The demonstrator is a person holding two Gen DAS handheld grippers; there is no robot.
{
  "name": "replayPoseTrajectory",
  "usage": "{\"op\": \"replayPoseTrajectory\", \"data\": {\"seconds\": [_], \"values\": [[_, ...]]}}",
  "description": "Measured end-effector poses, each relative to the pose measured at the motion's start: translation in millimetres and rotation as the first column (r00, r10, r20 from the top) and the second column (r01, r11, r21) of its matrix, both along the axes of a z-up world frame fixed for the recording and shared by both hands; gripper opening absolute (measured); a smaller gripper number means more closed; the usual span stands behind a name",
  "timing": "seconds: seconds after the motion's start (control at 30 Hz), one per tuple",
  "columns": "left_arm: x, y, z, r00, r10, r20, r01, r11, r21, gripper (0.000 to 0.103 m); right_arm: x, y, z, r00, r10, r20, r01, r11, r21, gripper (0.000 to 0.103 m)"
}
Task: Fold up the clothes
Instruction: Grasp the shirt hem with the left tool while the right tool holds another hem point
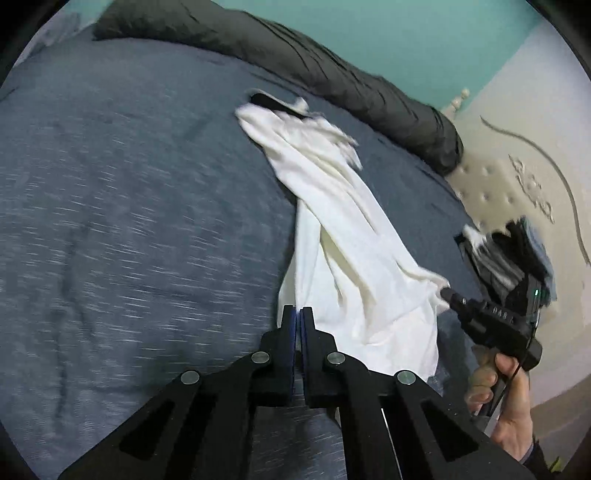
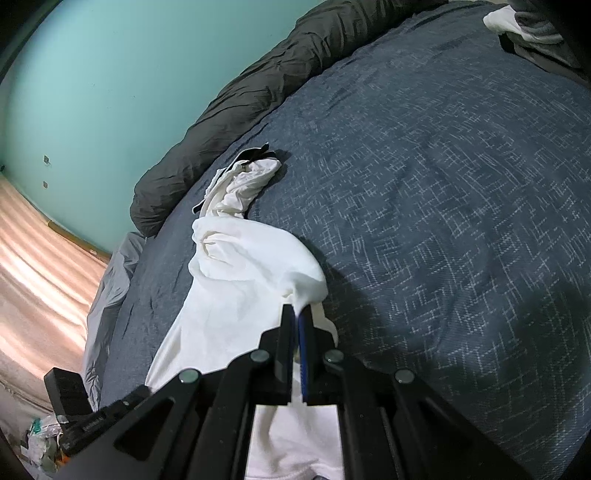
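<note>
Motion blur smears the left wrist view, so the weave of the dark blue flecked bedspread [image 1: 129, 206] and the dark folded stack of clothes [image 1: 506, 254] at the right edge by the cream tufted headboard [image 1: 491, 192] are hard to make out; that stack is also cut off at the top right corner of the right wrist view. The crumpled white cotton garment [image 1: 332, 206] lies stretched across the bedspread in a long twisted band, its far end bunched near a rolled dark grey quilt [image 1: 295, 62] along the teal wall [image 1: 406, 33], with a black trim at that end whose shape cannot be read. The near part of the garment runs under the black linkages in both views, so its lower hem is hidden. The left gripper [image 1: 298, 314] points down at a slant, its jaws fully together on an edge of the white cloth. The right gripper [image 2: 298, 314] is likewise angled down, its jaws closed with a fold of the same garment pinched between the blue pads and lifted into a peak. From the left view the right gripper is seen from the side, its tip buried in the cloth, with the person's bare hand [image 1: 506, 398] wrapped round its grip, fingers curled. Raised lettering on its body is too blurred to read.
</note>
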State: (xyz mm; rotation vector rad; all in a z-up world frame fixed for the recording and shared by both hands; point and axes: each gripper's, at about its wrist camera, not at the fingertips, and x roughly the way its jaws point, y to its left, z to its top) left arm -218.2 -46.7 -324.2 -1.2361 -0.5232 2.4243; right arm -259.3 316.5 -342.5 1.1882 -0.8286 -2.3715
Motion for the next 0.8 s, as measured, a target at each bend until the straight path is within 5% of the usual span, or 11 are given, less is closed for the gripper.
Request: {"op": "replayPoseTrajectory", "data": {"seconds": [0.13,0.43,0.5,0.57,0.8], "values": [[8.3,-23.3,11.7,0.998,0.062,-0.027,-0.063,0.998,-0.018,0.000,-1.3,-2.6,-0.1,1.000,0.005,0.001,-0.005,1.000,-0.007,0.002],[-1.5,1.8,-15.5,0.997,0.025,0.069,-0.025,1.000,0.010,0.002,-1.8,1.8,-0.3,1.000,-0.004,0.008,0.005,0.999,-0.038,0.002],[-4.9,8.3,-20.6,0.996,0.018,0.085,-0.020,1.000,0.016,0.014,-2.0,3.3,0.1,1.000,-0.005,0.008,0.005,0.999,-0.045,0.002],[-6.6,12.0,-21.7,0.996,0.014,0.089,-0.016,1.000,0.025,0.052,-2.5,4.5,-0.1,1.000,-0.006,0.009,0.006,0.999,-0.052,0.002],[-19.0,19.2,-35.9,0.992,0.012,0.128,-0.017,0.999,0.039,0.055,-3.9,5.2,-1.2,1.000,-0.008,0.017,0.009,0.998,-0.069,0.003]]}}
